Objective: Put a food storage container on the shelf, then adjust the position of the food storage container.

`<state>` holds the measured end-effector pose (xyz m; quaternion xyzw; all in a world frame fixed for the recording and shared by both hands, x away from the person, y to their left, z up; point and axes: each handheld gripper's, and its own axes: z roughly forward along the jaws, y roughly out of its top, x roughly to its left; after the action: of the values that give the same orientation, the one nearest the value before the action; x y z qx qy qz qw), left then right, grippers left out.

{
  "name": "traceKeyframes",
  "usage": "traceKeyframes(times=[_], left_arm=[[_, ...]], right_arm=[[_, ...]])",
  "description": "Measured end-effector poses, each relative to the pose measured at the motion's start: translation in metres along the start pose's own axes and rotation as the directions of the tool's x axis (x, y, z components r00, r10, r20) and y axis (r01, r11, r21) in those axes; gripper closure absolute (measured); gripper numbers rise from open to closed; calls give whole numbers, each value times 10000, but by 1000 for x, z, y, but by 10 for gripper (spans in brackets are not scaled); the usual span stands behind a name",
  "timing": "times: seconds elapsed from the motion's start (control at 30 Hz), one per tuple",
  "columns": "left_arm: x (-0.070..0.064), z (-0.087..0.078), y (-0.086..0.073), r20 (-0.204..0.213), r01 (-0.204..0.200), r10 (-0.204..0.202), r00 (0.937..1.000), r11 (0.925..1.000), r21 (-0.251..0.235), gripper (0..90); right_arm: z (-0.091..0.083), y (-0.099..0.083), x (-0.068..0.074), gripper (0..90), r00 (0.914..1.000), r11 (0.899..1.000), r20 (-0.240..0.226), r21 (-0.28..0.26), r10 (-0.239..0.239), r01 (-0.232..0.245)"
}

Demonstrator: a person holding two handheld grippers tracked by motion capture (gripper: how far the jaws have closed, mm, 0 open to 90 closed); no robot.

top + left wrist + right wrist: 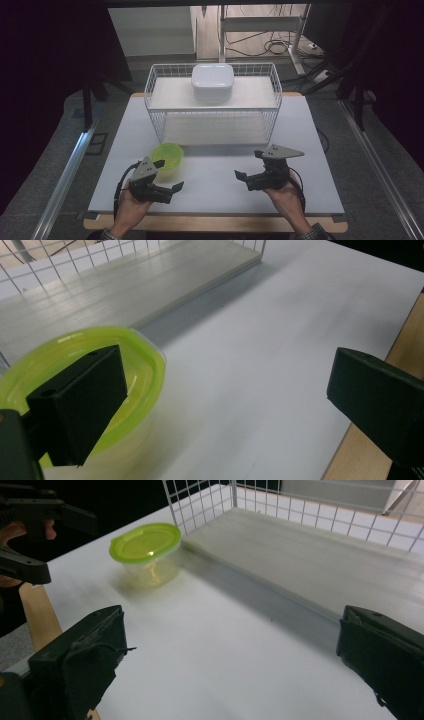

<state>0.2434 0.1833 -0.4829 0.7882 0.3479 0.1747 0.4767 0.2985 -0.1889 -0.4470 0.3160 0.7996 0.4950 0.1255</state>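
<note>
I note the green-lidded container [168, 156] at lower left of centre, just above my left gripper [167, 181], jaws spread and empty, nearer than the spread right gripper [249, 167].

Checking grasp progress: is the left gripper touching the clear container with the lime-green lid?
Apart. Right gripper view shows bare table between left gripper and container.

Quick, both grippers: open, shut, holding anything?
Left gripper: open, empty, beside the container.
Right gripper: open, empty.
</note>
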Motion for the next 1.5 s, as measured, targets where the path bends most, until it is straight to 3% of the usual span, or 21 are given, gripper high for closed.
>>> traceKeyframes(times=[0.3, 0.43, 0.5, 0.63, 0.7, 0.83, 0.97, 1.03, 1.1, 1.23, 1.3, 1.4, 1.5], left_arm=[[-4, 4, -20, -302, -234, 247, 9992, 9989, 406, 13], [-2, 5, -21, -340, 1, 16, 9994, 9987, 510, 18], [-1, 4, -20, -336, 144, -128, 9994, 9987, 490, 20], [6, 3, -19, -60, 457, -455, 9989, 9980, 427, 17], [10, 1, -18, -211, 472, -462, 9987, 9977, 483, 27], [19, -10, -18, -749, 379, -351, 9966, 9986, 364, 161], [34, -20, -19, -934, 710, -696, 9932, 9974, 110, 384], [41, -24, -19, -1229, 799, -782, 9893, 9968, 87, 499], [47, -28, -20, -1719, 1027, -1002, 9800, 9947, 59, 599], [64, -37, -23, -2271, 1445, -1457, 9629, 9893, -221, 782], [76, -40, -26, -2589, 1717, -1717, 9505, 9849, -229, 860], [94, -35, -33, -2704, 2317, -2239, 9364, 9728, -32, 898], [105, -25, -38, -2700, 2570, -2415, 9321, 9661, 230, 899]], right_arm=[[0, -33, 4, 0, 9993, 9962, 235, 829, -302, 281], [0, -40, 3, 0, 9977, 9934, 468, 1060, -483, 431], [-1, -41, 0, 0, 9983, 9943, 467, 1030, -335, 286], [0, -42, -1, 0, 9984, 9943, 486, 1046, -279, 227], [2, -42, -1, 0, 9983, 9934, 506, 1122, -303, 244], [1, -42, -1, 2, 9966, 9923, 668, 1170, -476, 396], [1, -43, -4, 6, 9967, 9928, 733, 1172, -353, 266], [1, -43, -6, 8, 9966, 9923, 753, 1214, -332, 239], [1, -44, -6, 11, 9964, 9917, 772, 1261, -336, 237], [3, -45, -6, 16, 9965, 9899, 743, 1395, -375, 269], [4, -45, -6, 19, 9966, 9885, 720, 1482, -412, 302], [6, -46, -6, 22, 9966, 9871, 696, 1566, -450, 337], [8, -46, -6, 24, 9965, 9858, 678, 1636, -493, 377]])
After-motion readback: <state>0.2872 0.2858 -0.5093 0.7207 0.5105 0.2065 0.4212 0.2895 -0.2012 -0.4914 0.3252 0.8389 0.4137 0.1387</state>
